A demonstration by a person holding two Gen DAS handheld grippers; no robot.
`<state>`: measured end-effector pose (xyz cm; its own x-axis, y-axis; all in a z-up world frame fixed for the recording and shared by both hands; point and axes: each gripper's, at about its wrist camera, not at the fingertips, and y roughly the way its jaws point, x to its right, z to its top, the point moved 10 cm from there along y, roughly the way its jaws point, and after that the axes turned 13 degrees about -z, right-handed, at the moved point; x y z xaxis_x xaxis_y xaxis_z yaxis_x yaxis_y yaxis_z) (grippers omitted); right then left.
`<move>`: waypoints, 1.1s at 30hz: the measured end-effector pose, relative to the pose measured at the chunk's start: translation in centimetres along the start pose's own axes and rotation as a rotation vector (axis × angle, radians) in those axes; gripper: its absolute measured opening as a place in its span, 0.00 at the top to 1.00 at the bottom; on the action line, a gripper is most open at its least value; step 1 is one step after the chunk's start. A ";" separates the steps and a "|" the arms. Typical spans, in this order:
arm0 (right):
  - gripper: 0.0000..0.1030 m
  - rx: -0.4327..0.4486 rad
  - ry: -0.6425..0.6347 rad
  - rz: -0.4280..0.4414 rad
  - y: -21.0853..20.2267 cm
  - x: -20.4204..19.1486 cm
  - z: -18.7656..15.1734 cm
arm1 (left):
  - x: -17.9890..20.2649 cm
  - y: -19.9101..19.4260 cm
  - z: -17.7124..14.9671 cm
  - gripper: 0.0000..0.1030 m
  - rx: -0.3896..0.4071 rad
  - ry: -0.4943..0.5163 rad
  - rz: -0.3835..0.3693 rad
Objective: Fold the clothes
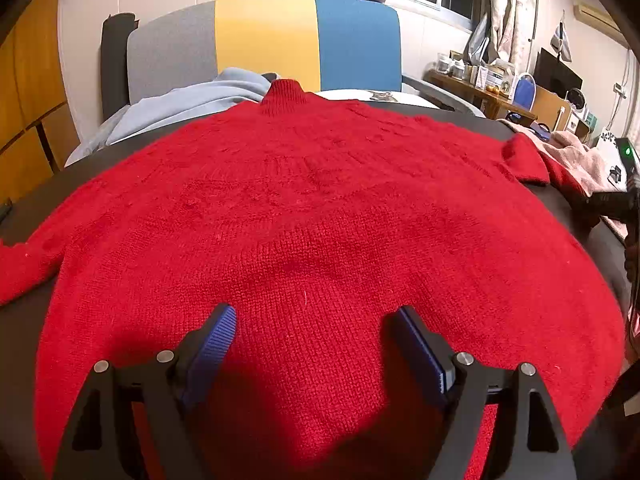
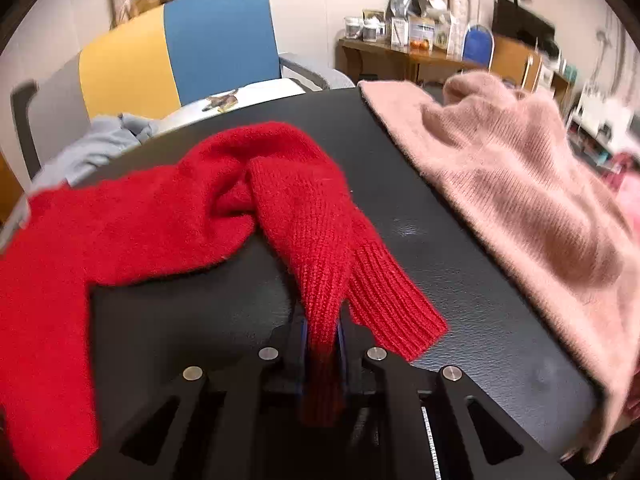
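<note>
Two fingers point(image 2: 338, 336) around red sweater point(image 2: 304, 216) sleeve

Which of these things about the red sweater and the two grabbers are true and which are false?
1. The right gripper is shut on the sleeve of the red sweater. True.
2. The left gripper is pinching the sweater. False: its fingers are open above the sweater.
3. A pink sweater lies on the black table too. True.
4. The pink sweater lies on top of the red one. False: it lies apart, beside it.
5. The chair is all green. False: grey, yellow and blue.
</note>
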<state>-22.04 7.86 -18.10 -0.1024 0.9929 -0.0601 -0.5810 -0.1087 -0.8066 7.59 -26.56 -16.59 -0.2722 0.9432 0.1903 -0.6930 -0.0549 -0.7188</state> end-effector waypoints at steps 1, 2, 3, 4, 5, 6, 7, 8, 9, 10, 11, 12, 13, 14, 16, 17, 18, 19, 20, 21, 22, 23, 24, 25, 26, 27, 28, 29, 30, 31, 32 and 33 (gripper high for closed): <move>0.88 -0.022 0.066 0.105 -0.5 -0.3 0.3 | 0.0 0.0 0.0 0.19 -0.001 -0.001 -0.001; 0.88 -0.026 0.120 0.217 -1.5 -1.1 1.1 | 0.0 0.0 0.0 0.19 -0.003 -0.004 -0.006; 0.88 -0.028 0.172 0.330 -2.5 -1.9 2.0 | 0.0 -0.1 0.1 0.19 -0.006 -0.008 -0.011; 0.88 -0.029 0.224 0.443 -3.7 -2.6 3.0 | -0.1 -0.1 0.1 0.19 -0.008 -0.012 -0.015; 0.88 -0.020 0.255 0.530 -5.0 -3.6 3.9 | -0.1 -0.1 0.2 0.19 -0.010 -0.016 -0.020; 0.88 -0.009 0.282 0.614 -6.2 -4.7 4.8 | -0.1 -0.1 0.2 0.19 -0.013 -0.021 -0.025; 0.88 -0.009 0.291 0.677 -7.0 -5.9 5.5 | -0.1 -0.2 0.3 0.19 -0.015 -0.025 -0.030; 0.88 -0.015 0.296 0.719 -7.3 -7.2 5.9 | -0.2 -0.2 0.3 0.19 -0.017 -0.029 -0.035; 0.87 -0.022 0.301 0.760 -7.7 -8.5 6.3 | -0.2 -0.2 0.3 0.19 -0.020 -0.033 -0.040; 0.86 -0.029 0.293 0.775 -7.6 -9.7 6.4 | -0.2 -0.3 0.4 0.19 -0.022 -0.037 -0.044; 0.86 -0.046 0.290 0.779 -7.0 -11.2 6.3 | -0.2 -0.3 0.4 0.20 -0.024 -0.041 -0.049; 0.86 -0.069 0.296 0.783 -6.3 -12.3 6.0 | -0.3 -0.3 0.5 0.20 -0.027 -0.045 -0.054; 0.86 -0.095 0.289 0.777 -5.5 -13.6 5.5 | -0.3 -0.4 0.8 0.21 -0.030 -0.066 -0.079; 0.86 -0.121 0.280 0.769 -4.6 -15.0 4.9 | -0.2 -0.5 1.1 0.21 -0.032 -0.089 -0.106; 0.77 -0.175 0.258 0.733 -2.6 -16.9 3.7 | 0.0 -0.6 2.4 0.22 -0.021 -0.156 -0.186; 0.53 -0.201 0.250 0.719 -1.7 -17.7 3.0 | 0.4 -0.6 3.2 0.22 -0.016 -0.169 -0.221; 0.39 -0.226 0.243 0.705 -0.8 -18.6 2.3 | 0.8 -0.7 4.0 0.22 -0.012 -0.178 -0.254; 0.24 -0.222 0.251 0.700 -0.5 -18.7 2.3 | 1.5 -0.7 5.1 0.22 -0.004 -0.154 -0.274; 0.23 -0.208 0.276 0.740 -1.1 -18.6 2.3 | 2.2 -0.8 6.1 0.22 0.007 -0.117 -0.282; 0.23 -0.193 0.303 0.785 -1.8 -18.4 2.2 | 3.0 -0.6 6.9 0.22 0.009 -0.077 -0.290; 0.20 -0.178 0.330 0.830 -2.5 -18.2 2.2 | 3.8 -0.3 7.7 0.22 0.010 -0.036 -0.298; 0.17 -0.155 0.329 0.843 -3.3 -17.7 1.6 | 4.7 -0.1 8.5 0.22 0.011 0.005 -0.305; 0.16 -0.137 0.313 0.837 -3.8 -17.2 0.8 | 5.2 0.6 9.3 0.22 0.003 0.004 -0.326; 0.15 -0.121 0.295 0.830 -4.3 -16.8 0.0 | 5.7 1.4 10.0 0.22 -0.006 -0.002 -0.349; 0.15 -0.111 0.250 0.775 -4.2 -16.3 -1.0 | 6.3 2.1 10.8 0.22 -0.014 -0.008 -0.371; 0.15 -0.101 0.201 0.713 -4.0 -15.7 -2.0 | 6.8 2.9 11.5 0.22 -0.023 -0.015 -0.394; 0.15 -0.085 0.142 0.654 -3.8 -15.6 -3.2 | 7.3 3.6 12.3 0.22 -0.032 -0.021 -0.417; 0.15 -0.069 0.082 0.596 -3.6 -15.4 -4.5 | 7.8 4.5 13.1 0.22 -0.042 -0.038 -0.439; 0.15 -0.060 0.038 0.551 -3.2 -15.5 -5.3 | 8.4 5.5 13.8 0.23 -0.053 -0.057 -0.461; 0.16 -0.040 0.006 0.525 -3.2 -15.7 -5.7 | 8.9 6.4 14.6 0.25 -0.064 -0.076 -0.483; 0.15 -0.017 -0.024 0.501 -3.2 -15.9 -6.1 | 9.5 7.3 15.4 0.25 -0.075 -0.094 -0.505; 0.13 0.006 -0.055 0.477 -3.3 -16.0 -6.4 | 9.9 8.4 16.1 0.25 -0.095 -0.110 -0.520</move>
<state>-13.34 -7.39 -18.27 -0.4009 0.8283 -0.3915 -0.4636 -0.5520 -0.6931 -11.70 -22.95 -10.01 0.0189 0.7977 0.6028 -0.6929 0.4451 -0.5672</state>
